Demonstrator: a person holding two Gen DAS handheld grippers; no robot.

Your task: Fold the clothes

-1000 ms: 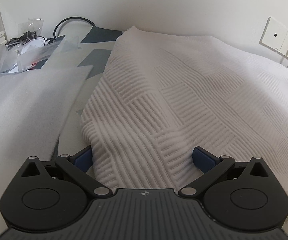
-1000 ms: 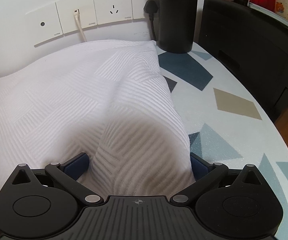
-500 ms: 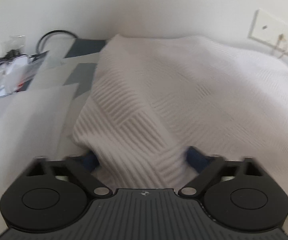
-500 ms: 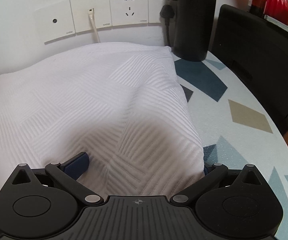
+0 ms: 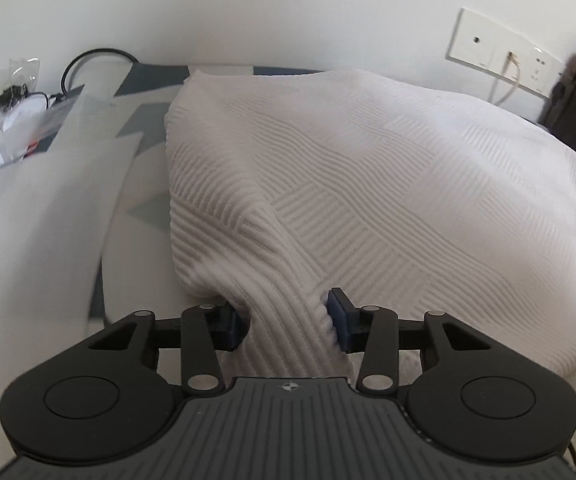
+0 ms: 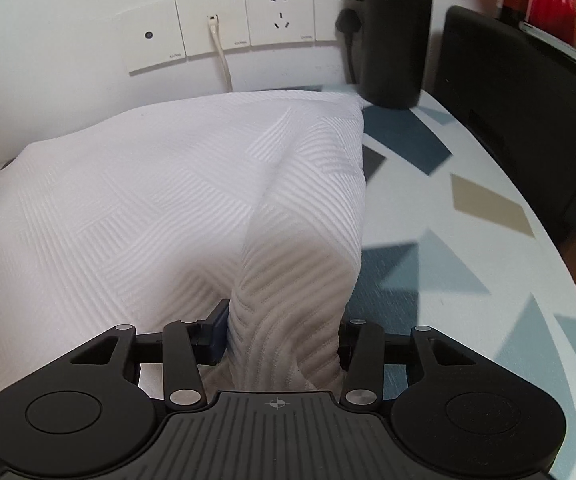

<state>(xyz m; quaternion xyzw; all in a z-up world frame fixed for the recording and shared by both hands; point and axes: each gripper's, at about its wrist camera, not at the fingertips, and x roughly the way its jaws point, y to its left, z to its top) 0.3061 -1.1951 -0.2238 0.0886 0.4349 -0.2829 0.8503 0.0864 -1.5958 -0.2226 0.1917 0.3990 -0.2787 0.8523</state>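
Note:
A white knit garment [image 5: 368,180] with a ribbed block pattern lies spread over the patterned table [image 6: 468,280]. In the left wrist view my left gripper [image 5: 285,320] is at its near left edge. Its jaws are closing, and a ridge of the cloth is bunched between the blue pads [image 5: 338,320], touching both. In the right wrist view the same garment [image 6: 147,200] reaches the wall, and my right gripper [image 6: 281,336] is at its near right edge. Those jaws are closing too, squeezing a raised fold of cloth that hides the right pad.
Left of the garment lie a white foam sheet [image 5: 39,220], clear plastic bags [image 5: 15,120] and a black cable [image 5: 95,56]. At the right stand a black cylinder [image 6: 394,32], a black box [image 6: 528,100] and wall sockets [image 6: 279,12]. The table's rounded edge curves down the right.
Both grippers went from wide open around the garment's edge to narrowed onto it. The cloth between each pair of pads has gathered into a lifted ridge, and both views shifted slightly.

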